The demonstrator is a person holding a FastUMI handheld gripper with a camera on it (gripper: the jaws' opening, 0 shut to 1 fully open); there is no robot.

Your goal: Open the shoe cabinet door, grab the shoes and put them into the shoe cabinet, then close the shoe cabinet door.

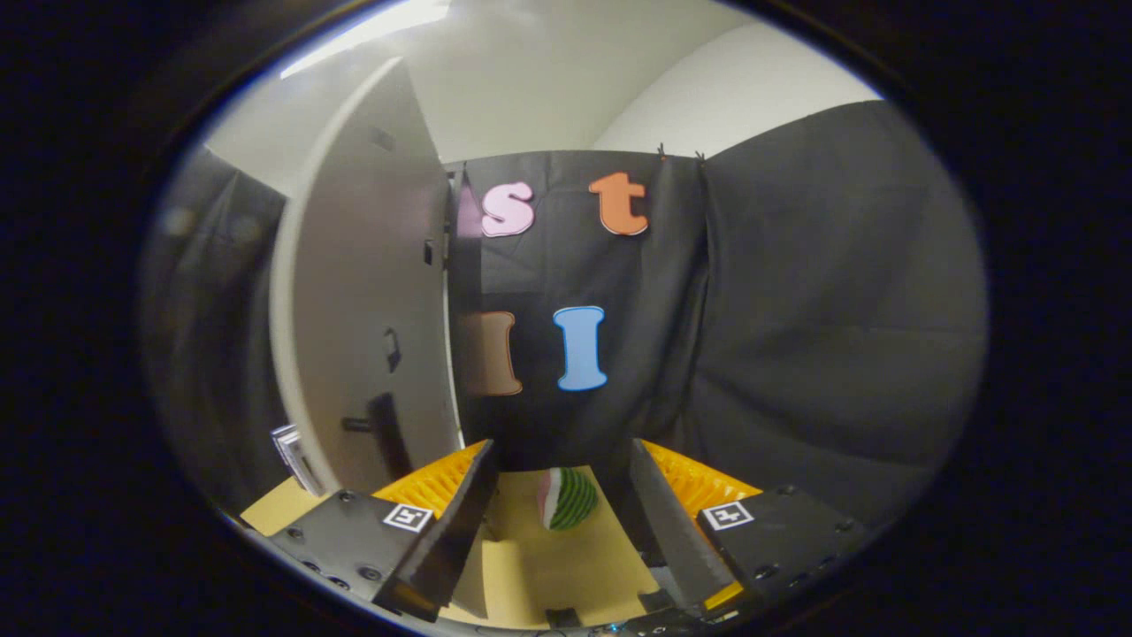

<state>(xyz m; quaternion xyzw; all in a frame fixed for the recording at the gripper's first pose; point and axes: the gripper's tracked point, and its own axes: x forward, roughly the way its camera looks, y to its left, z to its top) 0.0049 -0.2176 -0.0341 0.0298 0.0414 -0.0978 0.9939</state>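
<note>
White cabinet door seen swung open; claw held wide, empty; striped shoe ahead, not yet grabbed.

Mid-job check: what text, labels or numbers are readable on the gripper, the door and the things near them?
Square markers on the gripper, one behind each open finger: black-and-white code patterns, no letters.
White door: no text.
Striped object just ahead, between the fingers: no text.
White stack beside the door: too blurred to read.
</note>
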